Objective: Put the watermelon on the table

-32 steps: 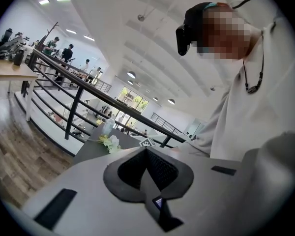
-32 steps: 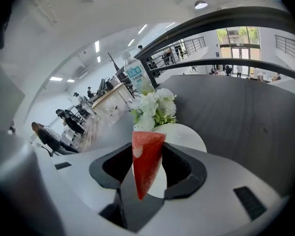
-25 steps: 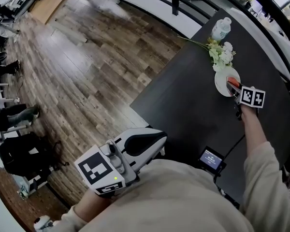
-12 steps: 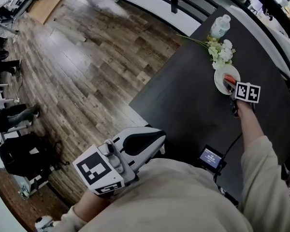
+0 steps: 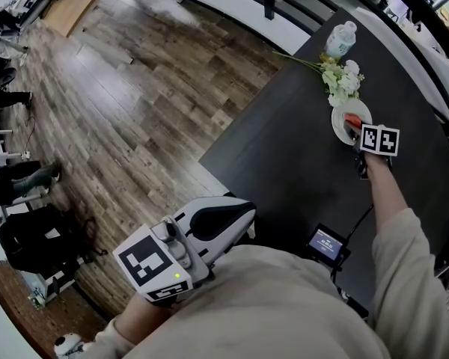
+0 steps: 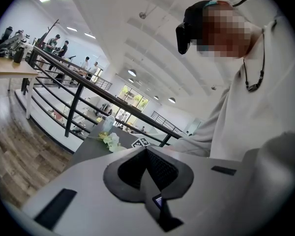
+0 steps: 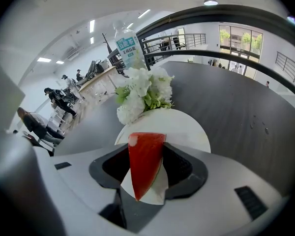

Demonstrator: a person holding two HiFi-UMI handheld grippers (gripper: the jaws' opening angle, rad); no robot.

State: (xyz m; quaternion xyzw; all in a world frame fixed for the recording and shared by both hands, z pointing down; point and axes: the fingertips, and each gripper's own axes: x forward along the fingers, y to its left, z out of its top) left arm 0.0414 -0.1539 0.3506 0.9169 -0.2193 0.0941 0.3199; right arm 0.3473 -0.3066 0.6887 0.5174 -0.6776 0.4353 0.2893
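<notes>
A red watermelon slice [image 7: 145, 163] with a white rind stands upright between the jaws of my right gripper [image 7: 146, 154], which is shut on it. The slice hangs just above the near rim of a white plate [image 7: 187, 127] on the dark table [image 7: 231, 102]. The head view shows the same slice [image 5: 351, 121] over the plate [image 5: 340, 131], with my right gripper [image 5: 355, 129] reaching out at arm's length. My left gripper [image 5: 247, 211] stays close to my body beyond the table's near left edge. Its jaws are shut on nothing [image 6: 147, 154].
White flowers [image 5: 340, 77] lie just beyond the plate, and a water bottle [image 5: 340, 42] stands behind them. A small device with a lit screen [image 5: 328, 245] sits at the table's near edge. Left of the table is wooden floor [image 5: 135, 88]; a black railing runs along the back.
My right gripper, still holding the slice, has edged a little farther over the plate and tilted slightly. My left gripper has not moved.
</notes>
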